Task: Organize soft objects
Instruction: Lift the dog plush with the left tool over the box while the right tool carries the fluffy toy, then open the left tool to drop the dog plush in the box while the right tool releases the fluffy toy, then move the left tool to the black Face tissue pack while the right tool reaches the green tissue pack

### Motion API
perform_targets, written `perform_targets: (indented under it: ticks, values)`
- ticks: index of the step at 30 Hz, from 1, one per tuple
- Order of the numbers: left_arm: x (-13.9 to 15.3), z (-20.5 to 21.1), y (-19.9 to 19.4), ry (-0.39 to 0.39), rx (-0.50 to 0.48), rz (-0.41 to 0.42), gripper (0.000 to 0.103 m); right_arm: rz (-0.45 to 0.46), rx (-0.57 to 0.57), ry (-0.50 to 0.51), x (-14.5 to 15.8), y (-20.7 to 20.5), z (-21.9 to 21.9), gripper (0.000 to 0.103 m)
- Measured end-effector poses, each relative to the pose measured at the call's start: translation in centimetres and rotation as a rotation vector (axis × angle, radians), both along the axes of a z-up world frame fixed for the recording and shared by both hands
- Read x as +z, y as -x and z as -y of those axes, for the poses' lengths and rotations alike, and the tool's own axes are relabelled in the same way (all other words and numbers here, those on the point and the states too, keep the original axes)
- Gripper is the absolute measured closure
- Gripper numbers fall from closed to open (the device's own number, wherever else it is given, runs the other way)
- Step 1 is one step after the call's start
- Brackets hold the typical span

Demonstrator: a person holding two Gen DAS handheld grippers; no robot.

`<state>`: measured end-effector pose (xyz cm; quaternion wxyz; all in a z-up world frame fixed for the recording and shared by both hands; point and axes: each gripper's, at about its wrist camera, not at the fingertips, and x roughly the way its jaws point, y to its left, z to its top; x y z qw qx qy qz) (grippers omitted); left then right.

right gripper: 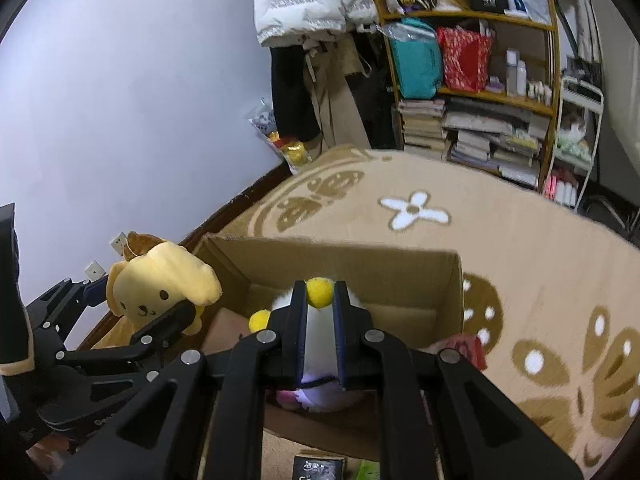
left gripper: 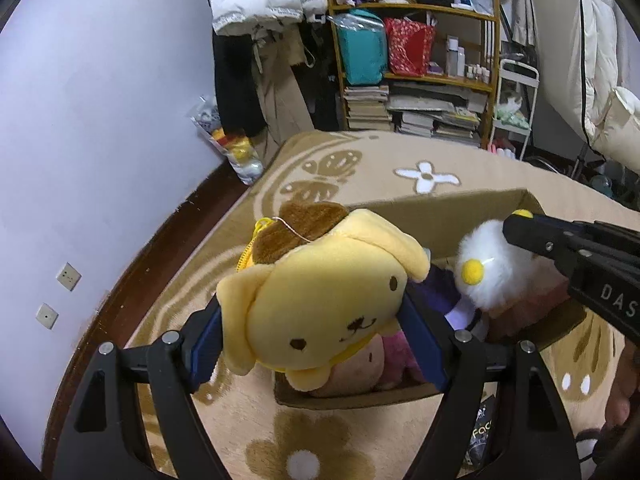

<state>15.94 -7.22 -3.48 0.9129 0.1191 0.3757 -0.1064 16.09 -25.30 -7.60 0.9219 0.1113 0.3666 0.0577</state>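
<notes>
Left gripper (left gripper: 316, 320) is clamping a yellow dog plush (left gripper: 320, 304), its blue pads pressing in on both sides of the head. The plush has a brown cap and a yellow zipper pull with a thin chain. It is hanging face-up in the air, just over the near left corner of the cardboard box (left gripper: 400, 208).

Right gripper (right gripper: 320, 300) is squeezing a white fluffy plush (right gripper: 322, 328), fingers closed tight on its body; yellow pom-poms are poking out, one between the fingertips and one to the left. This toy is sitting low over the box (right gripper: 400, 268) interior, above other soft toys.

Inside the box, a pink plush (left gripper: 392, 356) and a purple-and-white piece (left gripper: 456, 304) are lying at the bottom, partly hidden by the held toys. Whether the white plush is touching them, cannot tell.

The box is standing open on a beige rug (left gripper: 360, 168) patterned with brown butterflies and white flowers. Beyond the rug, a wooden shelf (left gripper: 420, 76) is carrying stacked books and bags.
</notes>
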Motion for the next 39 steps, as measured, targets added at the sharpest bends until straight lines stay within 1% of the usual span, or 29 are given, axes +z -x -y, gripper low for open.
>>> perform_targets:
  ticks: [2,5,8,10,11,13,14,15,17,19,20,21,23,25,27,29,31,33,36,39]
  values:
    - [-0.6,0.2,0.1,0.003,-0.011,-0.019,0.021,-0.018,0.006,0.003,-0.8,0.0,0.2,0.089]
    - [-1.1,0.6,0.2,-0.002,-0.025,-0.036,0.020,-0.032,0.018,0.014,-1.3,-0.2,0.1,0.087]
    - [-1.4,1.0,0.5,-0.027,-0.026,-0.027,0.019,-0.041,0.018,0.016,-1.3,-0.3,0.1,0.087]
    - [-1.5,1.0,0.5,-0.044,-0.018,-0.022,0.016,-0.042,0.020,0.012,-1.1,-0.3,0.1,0.087]
    - [-1.5,0.8,0.4,-0.042,-0.013,-0.022,0.014,-0.039,0.020,0.011,-0.9,-0.2,0.1,0.085]
    - [-1.3,0.4,0.2,-0.025,0.000,-0.029,0.012,-0.037,0.018,0.013,-0.7,-0.1,0.1,0.077]
    - [-1.3,0.2,0.1,-0.013,0.008,-0.034,0.011,-0.035,0.011,0.016,-0.5,0.0,0.1,0.069]
    - [-1.2,0.1,0.1,-0.007,0.015,-0.037,0.009,-0.032,-0.008,0.023,-0.2,0.2,0.2,0.063]
    - [-0.9,-0.3,0.1,0.001,0.022,-0.036,0.004,-0.029,-0.017,0.015,0.2,0.4,0.3,0.059]
    - [-0.6,-0.6,0.3,0.008,0.027,-0.034,0.003,-0.033,-0.030,0.010,0.7,0.8,0.6,0.058]
    - [-0.4,-0.8,0.4,0.010,0.029,-0.030,0.003,-0.035,-0.035,0.008,0.9,0.9,0.7,0.054]
    - [-0.3,-1.0,0.6,0.012,0.031,-0.024,0.003,-0.033,-0.040,0.004,1.1,1.1,0.8,0.045]
    - [0.1,-1.3,1.0,0.011,0.034,-0.017,0.003,-0.026,-0.048,0.000,1.6,1.6,1.1,0.036]
    - [0.4,-1.5,1.4,0.007,0.039,-0.012,0.003,-0.024,-0.058,0.007,2.0,2.2,1.2,0.030]
    - [0.9,-1.5,1.9,0.005,0.037,-0.011,0.003,-0.032,-0.088,0.029,2.4,2.8,1.6,0.013]
    - [1.1,-1.6,2.3,0.003,0.019,-0.030,0.003,-0.027,-0.097,0.033,2.8,3.6,1.8,0.011]
    - [1.3,-1.7,2.8,0.003,0.021,-0.031,0.003,-0.029,-0.104,0.035,3.1,4.4,2.1,0.009]
    - [1.5,-1.9,3.5,0.009,0.024,-0.039,0.003,-0.032,-0.105,0.032,3.4,5.1,2.4,0.001]
    - [1.5,-2.1,4.4,0.013,0.028,-0.060,0.003,-0.024,-0.117,0.026,3.8,6.5,2.9,0.000]
    - [1.6,-2.1,5.6,-0.002,0.035,-0.056,0.003,-0.024,-0.127,0.007,3.9,7.7,3.4,0.000]
